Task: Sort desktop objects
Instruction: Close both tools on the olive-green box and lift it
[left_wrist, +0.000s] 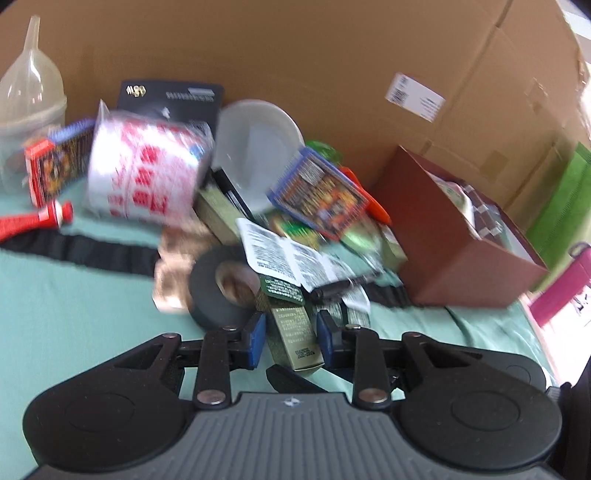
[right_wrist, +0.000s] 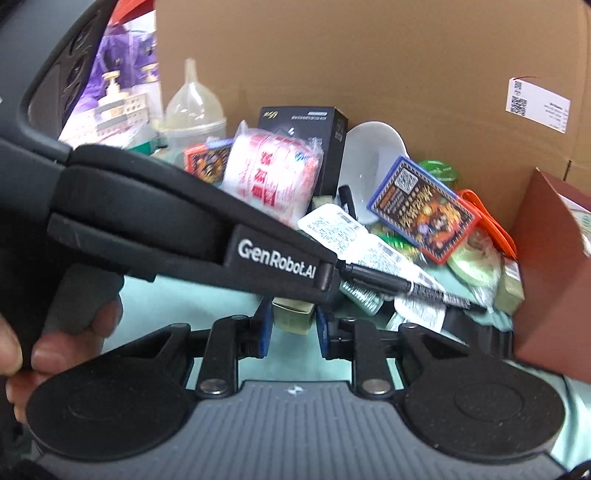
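A pile of desktop objects lies on the green cloth. My left gripper (left_wrist: 290, 338) has its blue pads on either side of a small olive box (left_wrist: 293, 341) and is shut on it. The box also shows in the right wrist view (right_wrist: 293, 319), under the left gripper's black body (right_wrist: 184, 229). My right gripper (right_wrist: 293, 332) is open and empty, just behind that box. Near it lie a black tape roll (left_wrist: 221, 291), a black marker (right_wrist: 399, 284), white leaflets (left_wrist: 288, 254) and a blue card pack (left_wrist: 319, 194).
A dark red open box (left_wrist: 454, 240) stands at the right. A big cardboard box (left_wrist: 332, 55) walls the back. A wrapped tissue roll (left_wrist: 147, 170), white bowl (left_wrist: 258, 140), black carton (left_wrist: 173, 98), clear funnel cup (left_wrist: 31, 99), red tube (left_wrist: 37, 219) and black strap (left_wrist: 81, 251) lie left.
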